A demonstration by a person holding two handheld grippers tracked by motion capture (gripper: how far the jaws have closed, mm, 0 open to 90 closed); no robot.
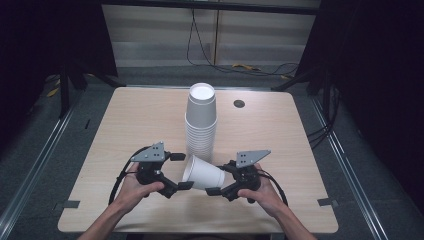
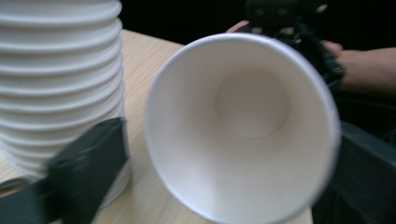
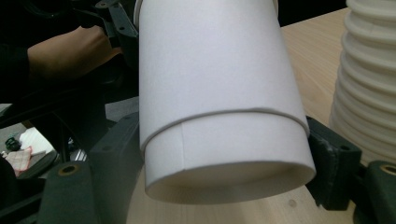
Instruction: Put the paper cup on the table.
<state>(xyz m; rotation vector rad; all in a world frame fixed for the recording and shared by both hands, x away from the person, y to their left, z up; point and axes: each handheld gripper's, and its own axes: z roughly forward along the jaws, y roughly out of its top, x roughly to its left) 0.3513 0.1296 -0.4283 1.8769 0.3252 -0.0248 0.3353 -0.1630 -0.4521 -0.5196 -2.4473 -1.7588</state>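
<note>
A single white paper cup [image 1: 202, 174] lies on its side just above the table, mouth toward my left gripper [image 1: 181, 171] and base toward my right gripper [image 1: 221, 177]. In the right gripper view, the right gripper [image 3: 222, 135] is shut on the cup [image 3: 215, 70], a black jaw pressing each side near the base. In the left gripper view, the left gripper [image 2: 233, 135] stands open around the cup's rim [image 2: 154, 140], with a gap between the left-hand jaw and the rim. A tall stack of white cups [image 1: 201, 120] stands upright right behind the held cup.
The light wooden table [image 1: 130, 125] has a small round cable hole [image 1: 239, 104] at the back right of the stack. The stack [image 2: 60, 70] stands close beside the left gripper's jaw, and the stack [image 3: 369, 79] is also close to the right gripper. Dark floor and cables surround the table.
</note>
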